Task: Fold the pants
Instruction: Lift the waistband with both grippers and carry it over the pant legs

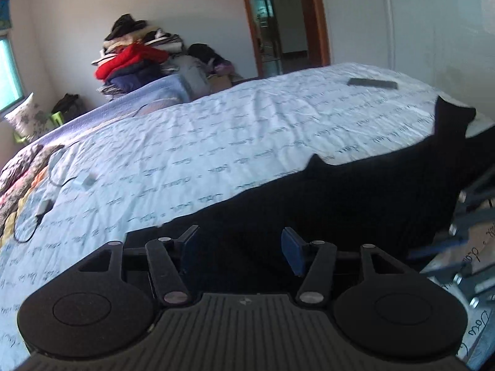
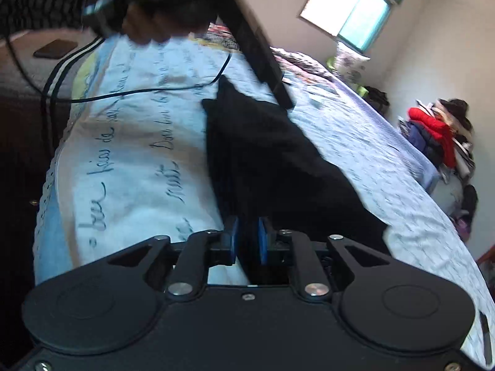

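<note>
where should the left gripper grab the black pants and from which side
Take the near edge of the black pants, right ahead of the open left gripper, coming in low from the bedside. The cloth lies flat on the bedsheet, so only its edge offers a pinch. The right gripper already clamps another part.

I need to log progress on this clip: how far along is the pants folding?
Early to midway. Done: the black pants lie on the bedsheet as a long narrow strip, apparently already doubled lengthwise. In hand: the right tool is shut on one end of the fabric, while the left tool hangs open over the pants. Left: folding the strip across its length into a compact stack.
</note>
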`<state>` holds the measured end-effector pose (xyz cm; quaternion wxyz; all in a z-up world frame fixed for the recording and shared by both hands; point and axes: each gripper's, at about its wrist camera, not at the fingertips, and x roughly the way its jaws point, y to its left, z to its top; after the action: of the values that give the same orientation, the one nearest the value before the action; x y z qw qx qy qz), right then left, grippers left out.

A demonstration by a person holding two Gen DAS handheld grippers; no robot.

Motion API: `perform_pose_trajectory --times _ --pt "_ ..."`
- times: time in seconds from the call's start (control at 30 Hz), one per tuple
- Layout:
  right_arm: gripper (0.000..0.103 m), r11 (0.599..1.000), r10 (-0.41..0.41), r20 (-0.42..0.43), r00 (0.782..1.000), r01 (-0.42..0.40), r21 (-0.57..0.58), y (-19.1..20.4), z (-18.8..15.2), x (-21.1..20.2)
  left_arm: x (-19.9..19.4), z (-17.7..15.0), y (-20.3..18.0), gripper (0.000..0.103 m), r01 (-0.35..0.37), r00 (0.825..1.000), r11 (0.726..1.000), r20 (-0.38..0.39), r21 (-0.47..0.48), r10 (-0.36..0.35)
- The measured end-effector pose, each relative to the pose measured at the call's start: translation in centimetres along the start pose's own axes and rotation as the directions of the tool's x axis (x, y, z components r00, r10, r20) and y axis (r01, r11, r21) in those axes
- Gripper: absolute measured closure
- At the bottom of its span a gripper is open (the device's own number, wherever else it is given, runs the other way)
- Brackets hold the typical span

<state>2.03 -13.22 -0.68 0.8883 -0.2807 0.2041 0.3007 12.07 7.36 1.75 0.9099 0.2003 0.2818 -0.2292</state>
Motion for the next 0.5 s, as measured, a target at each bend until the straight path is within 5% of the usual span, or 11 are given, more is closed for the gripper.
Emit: perform_pose_trajectory --times 0.13,0.23,0.37,0.43,0.5 --pt "0.092 0.984 -0.102 -0.110 0.989 0.117 0.135 -5.4 -2.6 -2.3 4.4 -1.1 -4.9 0.041 0.133 0.984 0.987 -0.127 0.092 -0.121" --pt "0.090 0.984 -0.030 -0.285 0.958 0.079 0.162 -8.1 -5.1 -3.3 4.2 -1.5 -7.5 0.045 0.240 0.966 0.965 -0.127 0.108 -0.226" --pt "0.084 0.979 0.043 -0.263 0.964 0.012 0.205 -11.8 -5.9 -5.3 3.6 0.2 -10.3 0.043 0.346 0.938 0.931 -0.048 0.115 -0.343" --pt "0.061 0.983 0.098 -0.236 0.967 -0.057 0.175 -13.5 -6.5 -4.6 4.7 1.1 -11.6 0.044 0.403 0.915 0.909 -0.064 0.105 -0.398" --pt "0.057 0.986 0.152 -0.243 0.958 -0.130 0.102 -14.3 -6.7 -3.2 5.7 1.5 -13.1 0.044 0.423 0.905 0.897 -0.092 0.124 -0.414"
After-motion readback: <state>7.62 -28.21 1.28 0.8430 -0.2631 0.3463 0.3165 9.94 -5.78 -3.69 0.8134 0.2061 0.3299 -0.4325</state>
